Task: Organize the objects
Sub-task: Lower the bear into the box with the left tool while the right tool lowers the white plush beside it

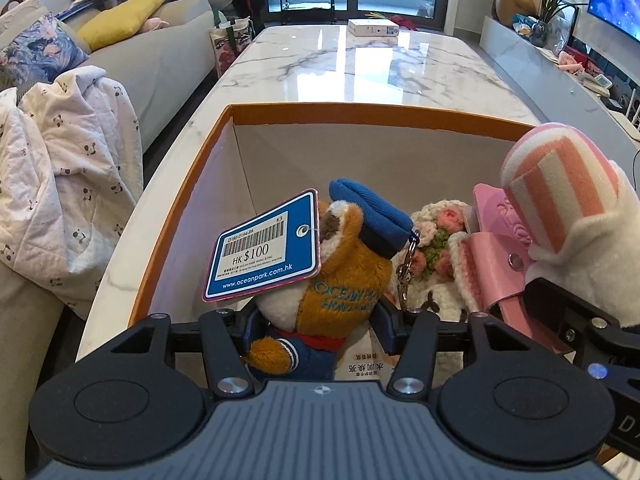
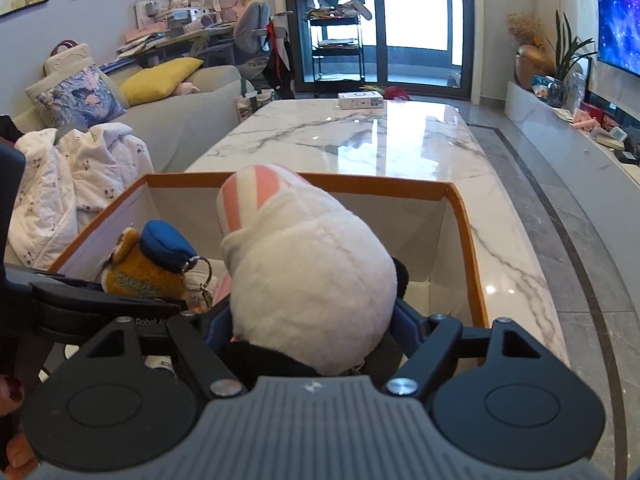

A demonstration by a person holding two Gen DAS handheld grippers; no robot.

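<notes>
left tongs (image 1: 316, 312) gripped the bear plush (image 1: 336, 280) over the box (image 1: 180, 216); right tongs (image 2: 316, 316) gripped the white plush (image 2: 308, 280). only the left view showed the price tag (image 1: 262, 246) and crochet flowers (image 1: 436, 240).

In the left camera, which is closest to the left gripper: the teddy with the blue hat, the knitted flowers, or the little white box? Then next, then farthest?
1. The teddy is nearest, held right between the left gripper's fingers.
2. The knitted flowers come next, lying inside the orange-rimmed box, to the right.
3. The little white box is farthest, at the marble table's far end.
</notes>
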